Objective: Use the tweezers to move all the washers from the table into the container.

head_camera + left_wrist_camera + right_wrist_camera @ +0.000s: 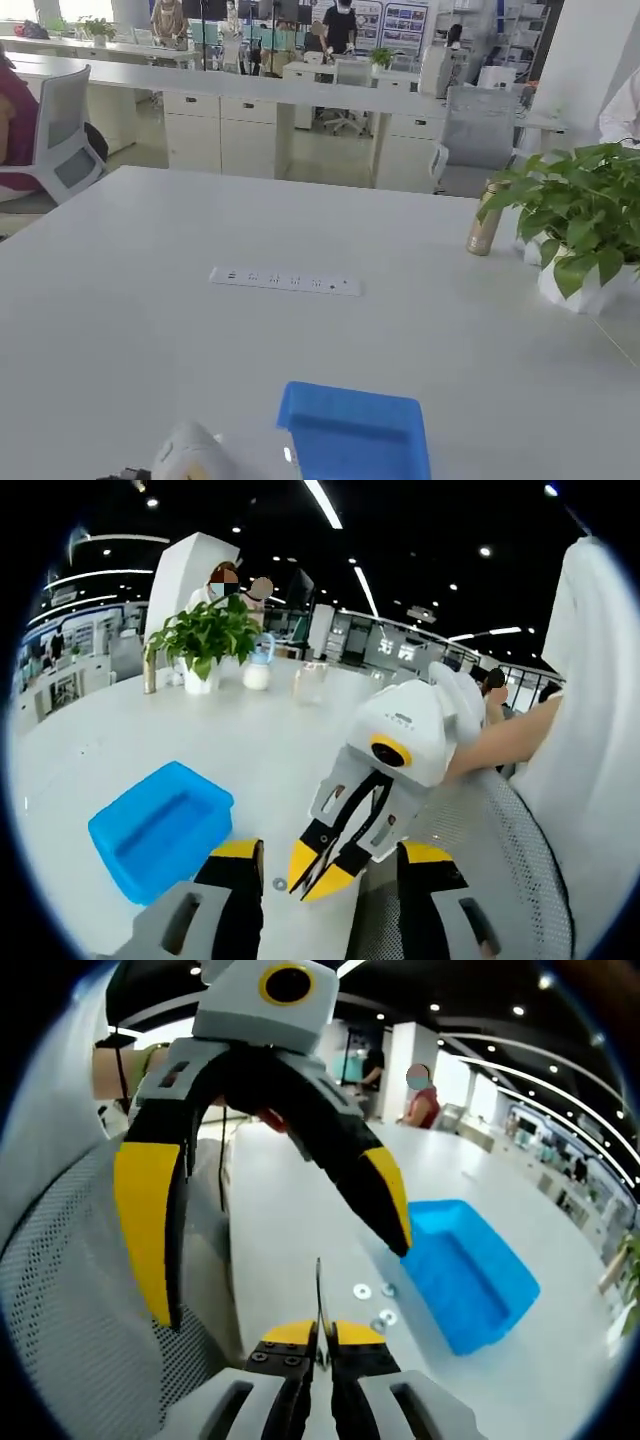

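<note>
Here, left gripper (330, 854) fingers spread, right gripper (318, 1338) fingers pinching tweezers (319, 1285), washers (362, 1290) beside blue container (465, 1275).

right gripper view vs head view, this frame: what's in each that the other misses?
Right gripper view: the washers lying on the table just beside the blue container, the tweezers clamped in the shut right gripper, and the left gripper with its jaws wide open. Head view: the power strip, potted plant and bottle further back. Both: the blue container and the white table.
</note>
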